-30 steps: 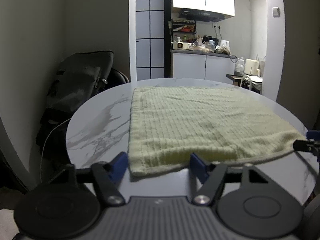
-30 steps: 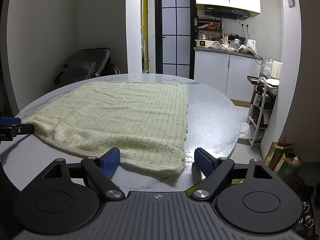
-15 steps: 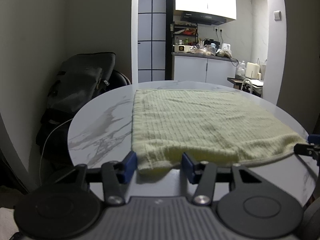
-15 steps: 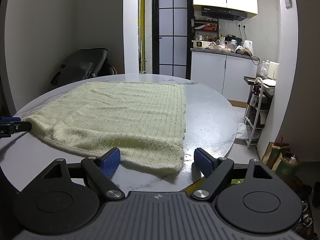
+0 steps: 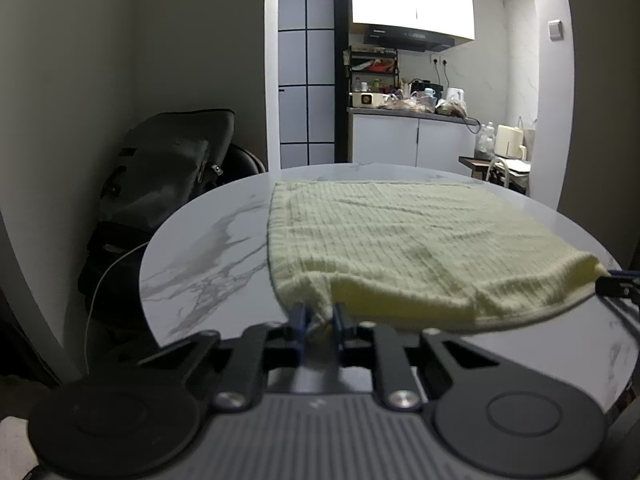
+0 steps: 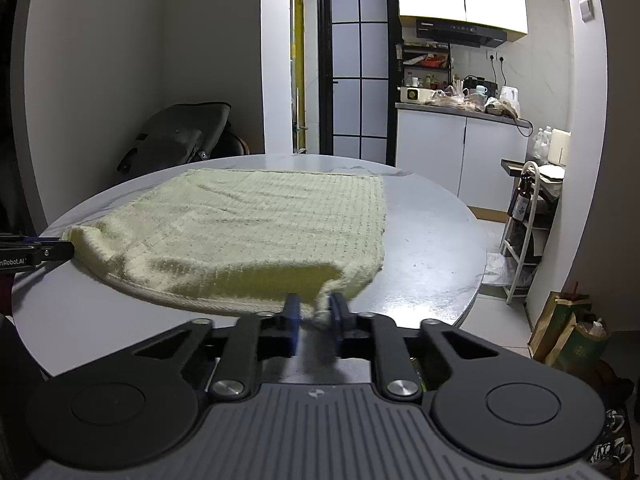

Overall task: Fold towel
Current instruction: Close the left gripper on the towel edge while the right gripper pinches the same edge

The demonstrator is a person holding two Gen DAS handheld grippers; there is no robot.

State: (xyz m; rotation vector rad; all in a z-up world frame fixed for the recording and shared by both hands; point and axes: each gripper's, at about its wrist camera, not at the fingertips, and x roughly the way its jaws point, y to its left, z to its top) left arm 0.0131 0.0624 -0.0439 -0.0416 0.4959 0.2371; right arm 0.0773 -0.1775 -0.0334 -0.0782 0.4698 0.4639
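Both near corners of the towel pinched

Nearest us, our left gripper [image 5: 319, 317] and right gripper [image 6: 314, 309] have just closed, each clamping a near corner of the pale green towel [image 5: 400, 240], the near edge lifted slightly between them; the rest lies flat on the round marble table [image 5: 200, 256], and beyond stand a dark bag [image 5: 168, 168] and the kitchen counter [image 6: 460, 110]

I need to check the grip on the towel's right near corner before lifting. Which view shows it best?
Right wrist view: the right gripper pinches that towel corner up close. The left wrist view shows it only at the frame's right edge.
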